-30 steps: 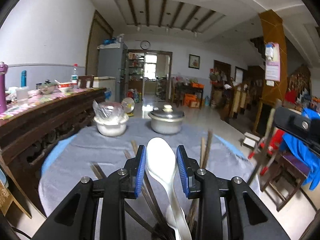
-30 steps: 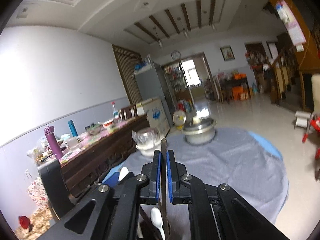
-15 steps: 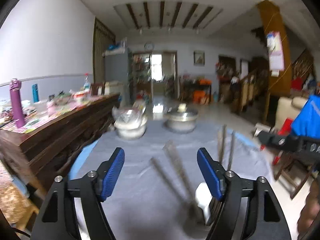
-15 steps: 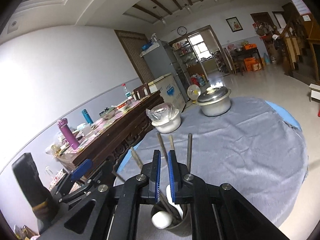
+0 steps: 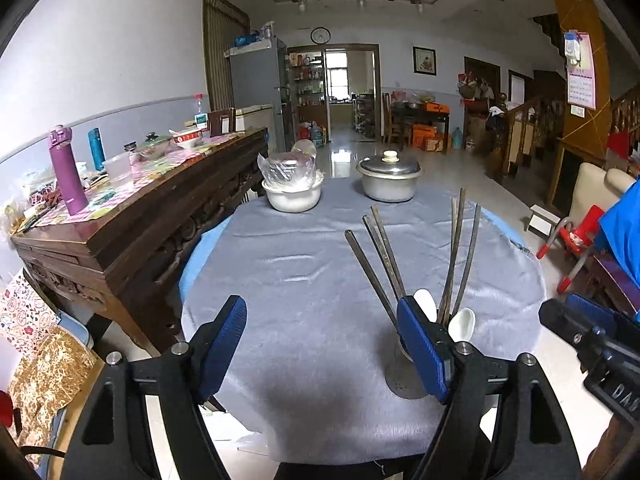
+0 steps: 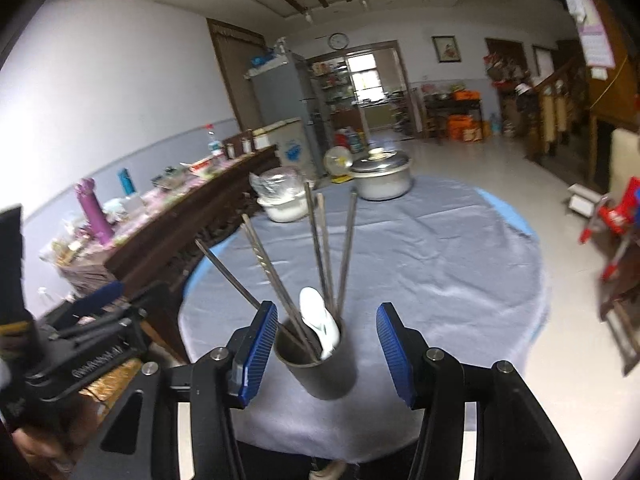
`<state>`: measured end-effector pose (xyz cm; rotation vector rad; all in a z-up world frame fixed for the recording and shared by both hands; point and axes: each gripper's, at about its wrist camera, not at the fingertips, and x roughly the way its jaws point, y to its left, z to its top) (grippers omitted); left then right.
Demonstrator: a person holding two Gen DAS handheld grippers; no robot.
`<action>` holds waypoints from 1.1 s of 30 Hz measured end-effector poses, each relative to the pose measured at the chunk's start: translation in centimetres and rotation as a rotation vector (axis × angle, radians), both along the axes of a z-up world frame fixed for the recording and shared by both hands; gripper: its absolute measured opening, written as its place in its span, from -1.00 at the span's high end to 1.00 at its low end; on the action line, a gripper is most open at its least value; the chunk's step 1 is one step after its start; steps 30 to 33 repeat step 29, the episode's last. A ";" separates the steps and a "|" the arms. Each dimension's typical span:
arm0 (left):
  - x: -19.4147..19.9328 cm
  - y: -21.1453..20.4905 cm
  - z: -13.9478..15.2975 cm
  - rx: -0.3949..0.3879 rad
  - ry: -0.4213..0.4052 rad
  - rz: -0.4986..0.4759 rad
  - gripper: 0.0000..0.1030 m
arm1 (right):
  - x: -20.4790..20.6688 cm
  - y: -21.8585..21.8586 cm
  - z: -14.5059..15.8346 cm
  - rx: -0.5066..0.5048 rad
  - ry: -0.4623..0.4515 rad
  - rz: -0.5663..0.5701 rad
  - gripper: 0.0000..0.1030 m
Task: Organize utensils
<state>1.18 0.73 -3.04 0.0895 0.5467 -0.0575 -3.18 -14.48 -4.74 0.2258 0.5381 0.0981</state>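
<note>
Where both grippers gripped utensils earlier, right gripper (image 6: 326, 354) opening, empty

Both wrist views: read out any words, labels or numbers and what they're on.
"DA", cut off at the edge: right gripper body.
Left gripper lettering: blurred, unreadable.
Wall calendar, clock, freezer logo: too small to read.
Jaws opening on both: left empty, utensil cup between right's.
</note>
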 end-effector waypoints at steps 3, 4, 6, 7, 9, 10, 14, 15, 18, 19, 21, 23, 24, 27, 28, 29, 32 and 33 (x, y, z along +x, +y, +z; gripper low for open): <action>-0.4 0.4 0.3 0.004 -0.005 0.008 -0.62 | -0.9 0.7 -0.1 -0.030 0.017 -0.039 -0.10; -0.5 0.6 0.3 0.003 -0.005 0.013 -0.62 | -0.9 0.8 -0.3 -0.034 0.024 -0.048 -0.10; -0.6 0.7 0.4 0.002 -0.002 0.017 -0.62 | -1.0 0.9 -0.7 -0.038 0.048 -0.072 -0.10; -0.6 0.8 0.4 0.004 0.000 0.017 -0.62 | -1.0 1.0 -1.0 -0.037 0.060 -0.083 -0.10; -0.6 1.0 0.4 0.007 0.003 0.019 -0.62 | -1.0 1.0 -1.3 -0.029 0.079 -0.100 -0.10; -0.7 1.1 0.4 0.007 0.004 0.020 -0.62 | -1.0 0.9 -1.3 -0.025 0.083 -0.106 -0.10; -1.0 1.3 0.4 0.010 0.002 0.013 -0.62 | -1.0 0.9 -1.0 -0.022 0.081 -0.122 -0.10; -1.0 1.3 0.4 0.011 0.001 0.011 -0.62 | -1.1 1.1 -0.8 -0.030 0.076 -0.125 -0.10; -1.3 1.6 0.5 0.009 -0.005 0.013 -0.62 | -1.4 1.6 -0.3 -0.040 0.059 -0.125 -0.10; -1.3 1.7 0.5 0.009 -0.005 0.012 -0.62 | -1.4 1.8 -0.2 -0.043 0.055 -0.123 -0.10; -1.3 1.9 0.5 0.006 -0.005 0.011 -0.62 | -1.5 2.1 0.0 -0.049 0.051 -0.123 -0.10; -1.3 2.0 0.5 0.005 -0.009 0.014 -0.62 | -1.4 2.4 0.1 -0.053 0.051 -0.118 -0.10; -1.3 2.1 0.5 0.004 -0.009 0.015 -0.62 | -1.4 2.6 0.1 -0.056 0.049 -0.118 -0.10; -0.9 2.6 0.3 -0.012 -0.015 0.004 -0.62 | -0.7 2.2 0.1 -0.042 0.059 -0.118 -0.10; -0.6 2.8 0.1 -0.012 -0.013 0.009 -0.62 | -0.4 1.9 0.0 -0.034 0.063 -0.122 -0.10; 0.0 3.1 -0.1 -0.013 -0.005 0.016 -0.62 | 0.1 1.1 -0.1 -0.027 0.064 -0.139 -0.10; 0.0 3.1 -0.1 -0.013 -0.005 0.016 -0.62 | 0.1 1.1 -0.1 -0.027 0.064 -0.139 -0.10; 0.0 3.1 -0.1 -0.013 -0.005 0.016 -0.62 | 0.1 1.1 -0.1 -0.027 0.064 -0.139 -0.10</action>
